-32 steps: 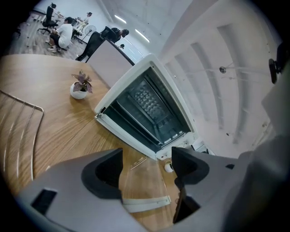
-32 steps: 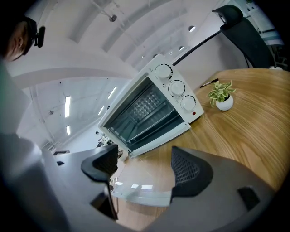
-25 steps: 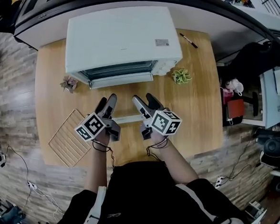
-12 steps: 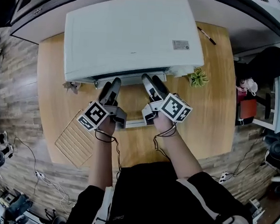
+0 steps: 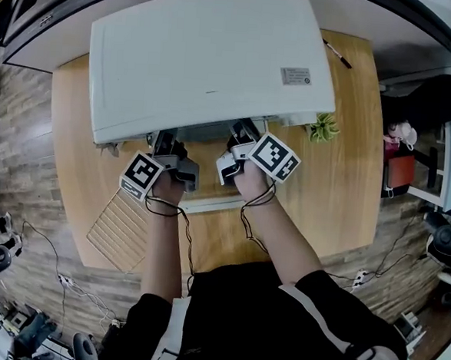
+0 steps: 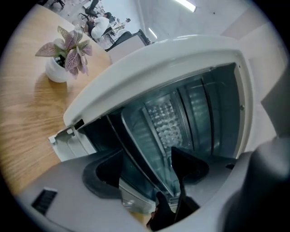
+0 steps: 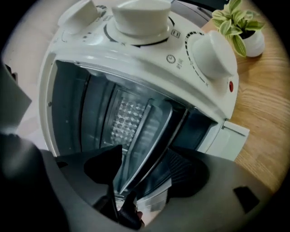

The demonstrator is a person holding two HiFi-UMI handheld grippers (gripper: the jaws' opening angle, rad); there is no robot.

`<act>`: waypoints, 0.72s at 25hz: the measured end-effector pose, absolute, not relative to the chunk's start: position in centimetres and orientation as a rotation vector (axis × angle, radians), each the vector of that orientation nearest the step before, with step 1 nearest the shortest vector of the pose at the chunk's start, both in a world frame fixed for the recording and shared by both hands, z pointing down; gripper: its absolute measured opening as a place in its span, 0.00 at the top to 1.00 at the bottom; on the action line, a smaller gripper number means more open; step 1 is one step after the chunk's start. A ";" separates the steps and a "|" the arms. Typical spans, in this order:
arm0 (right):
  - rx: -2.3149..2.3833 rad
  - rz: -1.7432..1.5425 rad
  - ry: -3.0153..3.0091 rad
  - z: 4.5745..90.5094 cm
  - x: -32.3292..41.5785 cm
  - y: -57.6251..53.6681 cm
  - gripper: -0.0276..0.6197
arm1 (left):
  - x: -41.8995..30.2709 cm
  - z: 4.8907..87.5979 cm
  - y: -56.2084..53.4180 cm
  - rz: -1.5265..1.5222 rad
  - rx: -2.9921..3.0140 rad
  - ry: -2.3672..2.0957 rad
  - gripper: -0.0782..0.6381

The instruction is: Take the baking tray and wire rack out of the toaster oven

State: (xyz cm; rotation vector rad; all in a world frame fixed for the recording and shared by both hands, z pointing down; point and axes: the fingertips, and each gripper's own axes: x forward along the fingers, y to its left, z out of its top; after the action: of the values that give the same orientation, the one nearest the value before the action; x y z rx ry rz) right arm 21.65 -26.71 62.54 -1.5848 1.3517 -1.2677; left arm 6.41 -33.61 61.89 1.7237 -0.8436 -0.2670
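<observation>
Head view: the left gripper (image 5: 165,146) and the right gripper (image 5: 240,134) sit side by side at the open mouth of the white toaster oven (image 5: 207,55), their tips under its front edge.
Table (image 5: 340,191): wooden, carrying the oven, with the oven's door (image 5: 208,205) folded down toward the person.
Left gripper view: the jaws stand wide apart, and the near rim of the baking tray (image 6: 145,145) runs between them with no pad pressing on it.
Right gripper view: the jaws are well apart and have just been closing. The tray's rim lies between them, not yet pinched.
Baking tray: inside the oven cavity, a bare metal sheet whose front edge is just at the gripper tips. Behind it is the oven's dimpled back wall.
Wire rack (image 5: 118,229): already out, lying flat on the table to the person's left, beside the left forearm and apart from the oven.
Knobs (image 7: 210,54): white, on the control panel at the right of the oven's front.
Plants: a green potted plant (image 5: 321,128) stands near the oven's right corner, and a pink-leaved potted plant (image 6: 63,52) stands near its left.
Pen (image 5: 334,54): on the table by the oven's far right side.
</observation>
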 end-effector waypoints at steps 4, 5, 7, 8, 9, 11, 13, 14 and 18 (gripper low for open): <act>-1.563 -1.277 1.327 63.1 21.9 -27.6 0.53 | 6.0 62.5 -35.1 -0.314 1.690 -0.877 0.42; -1.550 -1.275 1.304 63.2 22.1 -27.8 0.58 | 6.0 62.8 -35.4 -0.315 1.685 -0.889 0.42; -1.535 -1.274 1.254 63.7 22.7 -27.9 0.65 | 5.8 63.3 -35.9 -0.296 1.685 -0.920 0.52; -1.538 -1.274 1.239 63.9 22.8 -27.9 0.67 | 5.6 63.5 -36.0 -0.289 1.689 -0.934 0.61; -1.543 -1.276 1.234 64.1 22.9 -28.0 0.70 | 5.5 63.6 -36.1 -0.289 1.692 -0.942 0.65; -1.543 -1.278 1.249 64.2 23.0 -28.2 0.76 | 5.5 63.4 -36.2 -0.294 1.697 -0.943 0.69; -1.537 -1.284 1.269 64.1 22.9 -28.2 0.78 | 5.5 63.4 -36.1 -0.281 1.708 -0.942 0.70; -1.538 -1.286 1.276 64.1 22.9 -28.2 0.77 | 5.5 63.4 -36.0 -0.273 1.715 -0.942 0.70; -1.550 -1.293 1.289 64.0 22.6 -27.7 0.77 | 5.3 63.3 -35.5 -0.263 1.728 -0.947 0.70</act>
State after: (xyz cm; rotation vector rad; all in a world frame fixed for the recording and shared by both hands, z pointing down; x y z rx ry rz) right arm 22.61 -27.73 64.00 -1.5501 1.2889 -1.2931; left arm 5.33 -35.54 63.29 1.7277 -0.9473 -0.2627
